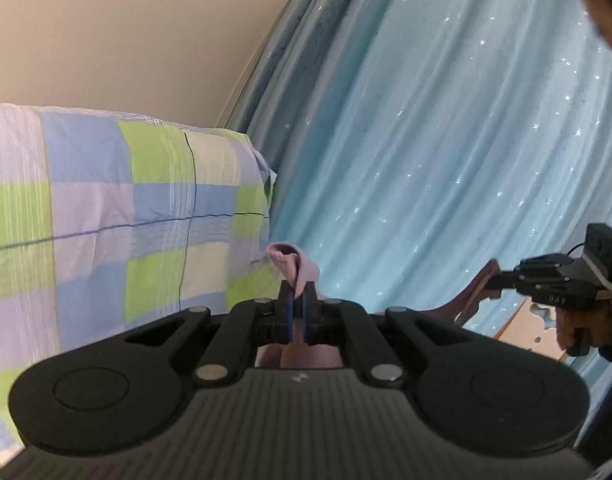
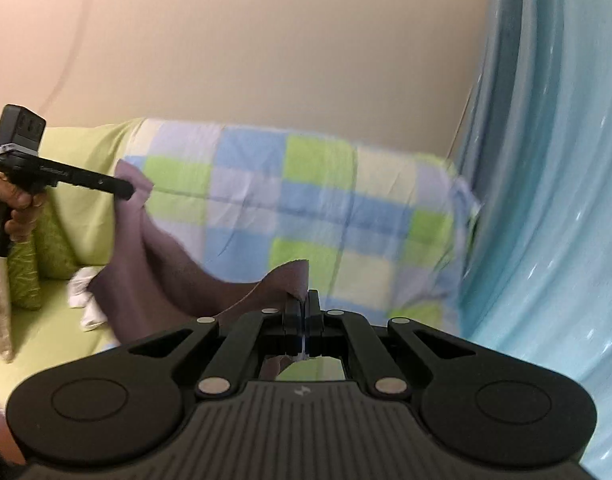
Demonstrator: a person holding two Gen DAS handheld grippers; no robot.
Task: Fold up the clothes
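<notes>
A mauve-pink garment [image 2: 154,272] hangs stretched in the air between both grippers, above the bed. In the left wrist view my left gripper [image 1: 297,294] is shut on one corner of the garment [image 1: 296,266], which pokes up past the fingertips. In the right wrist view my right gripper [image 2: 304,298] is shut on another corner, a dark flap rising above the pads. The right gripper [image 1: 495,282] also shows at the right of the left wrist view, pinching the cloth's far edge. The left gripper [image 2: 130,193] shows at the left of the right wrist view, clamped on the cloth's upper corner.
A checked blue, green and white quilt [image 2: 306,208] lies piled against the beige wall. A light blue starred curtain [image 1: 445,140] hangs on the right. On the green bed sheet [image 2: 46,328] lie a white crumpled cloth [image 2: 84,300] and a green patterned pillow [image 2: 26,272].
</notes>
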